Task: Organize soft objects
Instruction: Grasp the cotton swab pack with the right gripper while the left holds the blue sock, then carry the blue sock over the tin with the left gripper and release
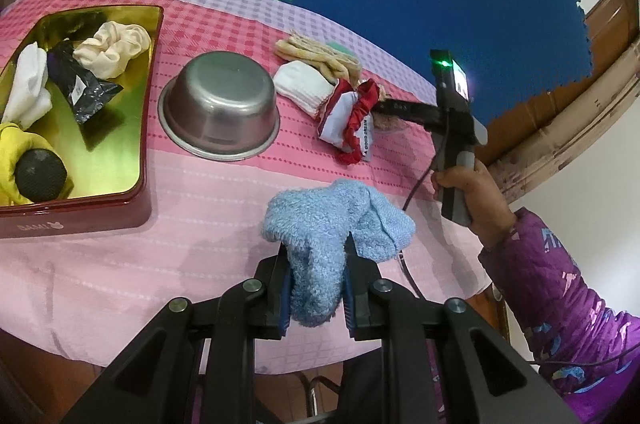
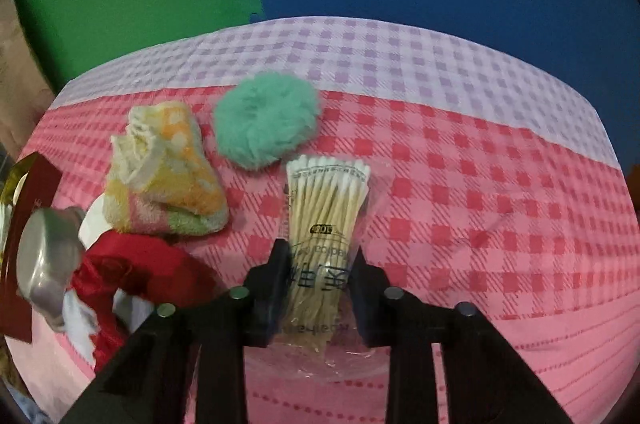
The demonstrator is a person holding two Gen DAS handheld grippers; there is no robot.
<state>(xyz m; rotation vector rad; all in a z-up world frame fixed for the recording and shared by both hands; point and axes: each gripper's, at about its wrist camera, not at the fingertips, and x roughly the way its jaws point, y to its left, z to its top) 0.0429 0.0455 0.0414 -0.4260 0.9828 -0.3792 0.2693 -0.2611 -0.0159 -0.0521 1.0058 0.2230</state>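
In the left wrist view, the red tin (image 1: pixel 80 212) with its gold lining fills the left edge of the frame. It holds a white sock (image 1: pixel 30 84), a black packet (image 1: pixel 86 92), a cream scrunchie (image 1: pixel 114 48) and, at the lower left, a yellow cloth (image 1: pixel 20 148) beside a dark round ball (image 1: pixel 40 174). Just right of the tin stands a steel bowl (image 1: pixel 220 104), empty. Further right, in the upper middle, lies a loose heap — a folded beige cloth (image 1: pixel 316 50), a white sock bundle (image 1: pixel 302 86) and a grey pouch (image 1: pixel 344 120) ringed by a red scrunchie (image 1: pixel 362 122). At the bottom centre the left gripper (image 1: pixel 318 288) has its fingers nearly closed, pinching a fluffy blue sock (image 1: pixel 328 224) whose far end spreads over the pink checked tablecloth (image 1: pixel 200 264). At the right, a hand (image 1: pixel 472 192) in a purple sleeve (image 1: pixel 568 300) holds the other tool, its tip reaching into the heap.

In the right wrist view, the bowl and red scrunchie sit at the lower left, with a yellow, orange and green towel (image 2: pixel 164 176) above them. A teal fluffy scrunchie (image 2: pixel 266 118) lies at upper centre, just beyond a clear bag of cotton swabs (image 2: pixel 326 220). The right gripper (image 2: pixel 320 288), at bottom centre, has its fingers drawn in against the sides of that bag — the lower half of the bag sits between them, resting on the tablecloth.
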